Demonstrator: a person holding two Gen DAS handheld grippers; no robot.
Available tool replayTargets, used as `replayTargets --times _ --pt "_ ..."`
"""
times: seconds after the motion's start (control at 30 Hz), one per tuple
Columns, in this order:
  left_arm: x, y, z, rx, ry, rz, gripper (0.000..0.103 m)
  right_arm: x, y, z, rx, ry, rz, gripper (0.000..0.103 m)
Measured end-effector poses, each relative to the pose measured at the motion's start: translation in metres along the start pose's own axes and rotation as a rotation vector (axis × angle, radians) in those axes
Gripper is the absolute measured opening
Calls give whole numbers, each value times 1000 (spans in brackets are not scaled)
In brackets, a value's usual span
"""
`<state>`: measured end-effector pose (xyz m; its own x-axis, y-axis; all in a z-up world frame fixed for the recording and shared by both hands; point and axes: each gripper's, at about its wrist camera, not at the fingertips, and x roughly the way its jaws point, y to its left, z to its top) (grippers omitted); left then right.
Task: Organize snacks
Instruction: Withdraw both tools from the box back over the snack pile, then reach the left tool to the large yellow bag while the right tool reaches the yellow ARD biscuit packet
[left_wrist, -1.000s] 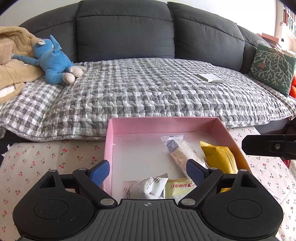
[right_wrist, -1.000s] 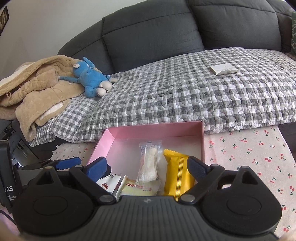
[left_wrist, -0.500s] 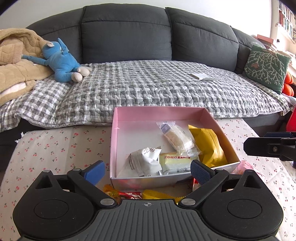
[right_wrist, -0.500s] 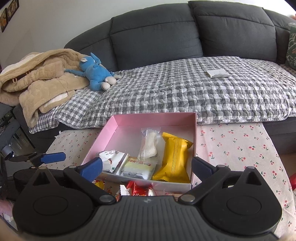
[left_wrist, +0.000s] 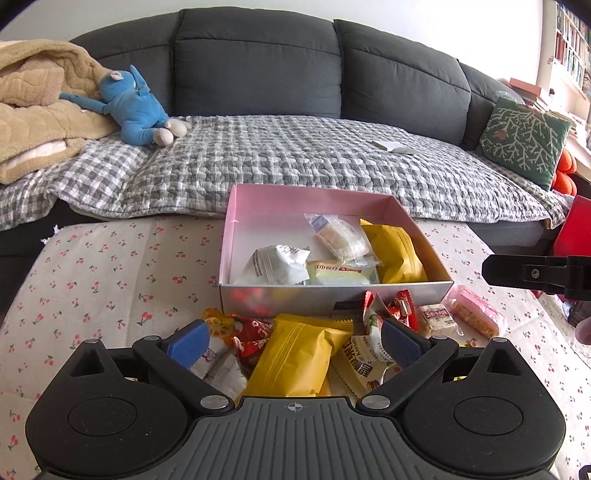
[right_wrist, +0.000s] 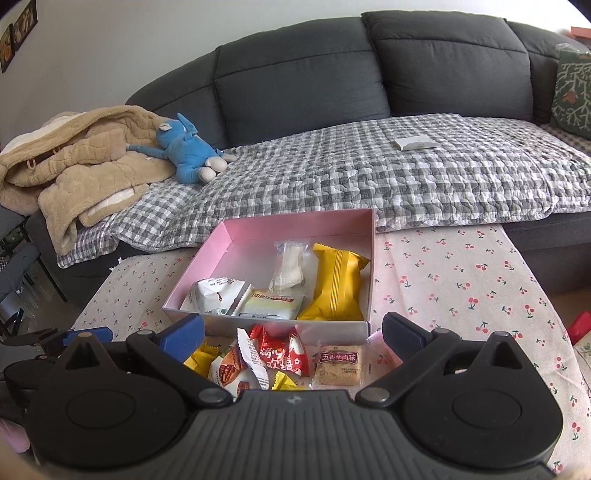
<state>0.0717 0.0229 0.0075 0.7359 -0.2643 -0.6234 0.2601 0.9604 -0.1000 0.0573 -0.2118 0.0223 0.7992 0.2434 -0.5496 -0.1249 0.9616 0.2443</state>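
A: Pink box (left_wrist: 334, 295) at the bench's (left_wrist: 110, 266) far edge: contents?
B: Yellow pack (right_wrist: 338, 286), white pack (right_wrist: 214, 295), clear wafer pack (left_wrist: 338, 238). Loose snacks (right_wrist: 282, 354) lie before it; the writing is too small to read.
A: Tongs?
B: Left tongs (left_wrist: 293, 341) and right tongs (right_wrist: 291, 332) both wide, empty.

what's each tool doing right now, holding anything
left tool: open, holding nothing.
right tool: open, holding nothing.

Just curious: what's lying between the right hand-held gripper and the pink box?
Loose snack packets on the cherry-print cloth, before the pink box; right wrist view.
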Motion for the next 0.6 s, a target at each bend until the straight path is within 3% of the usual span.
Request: replayTargets --times 0.3,0.6 --pt "-8 8 -17 -44 -29 -11 101 -9 -9 -25 -57 -18 -5 103" --pt "-11 5 -36 61 -37 -8 101 -6 -12 -49 -100 49 27 103"
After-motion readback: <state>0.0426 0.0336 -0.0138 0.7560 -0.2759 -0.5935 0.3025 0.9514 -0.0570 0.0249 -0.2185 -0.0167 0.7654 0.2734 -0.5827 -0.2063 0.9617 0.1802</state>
